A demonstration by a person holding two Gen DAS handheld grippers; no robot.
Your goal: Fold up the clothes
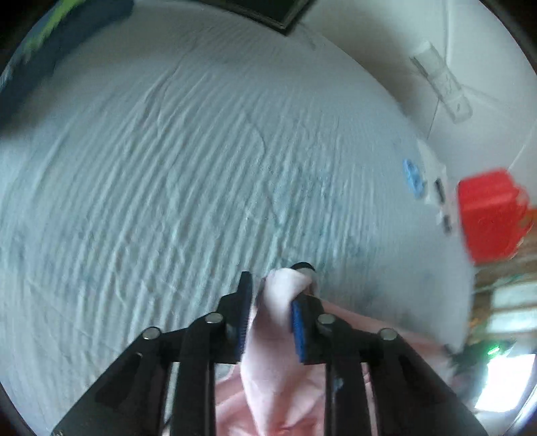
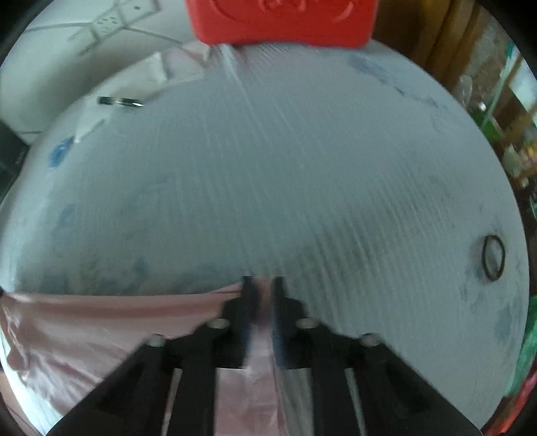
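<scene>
A pale pink garment [image 1: 275, 379] hangs from my left gripper [image 1: 273, 285], which is shut on a bunched edge of it above the light blue ribbed sheet [image 1: 167, 167]. In the right wrist view my right gripper [image 2: 263, 285] is shut on another edge of the same pink garment [image 2: 100, 322]. The cloth stretches from it to the left, low over the sheet [image 2: 302, 167]. Both views are motion-blurred.
A red box [image 2: 282, 20] stands at the far edge of the sheet; it also shows in the left wrist view [image 1: 486, 211]. A black pen [image 2: 120, 101] lies on white paper at the far left. A black elastic ring [image 2: 493, 257] lies at the right. A dark blue cloth [image 1: 60, 40] lies at the far left.
</scene>
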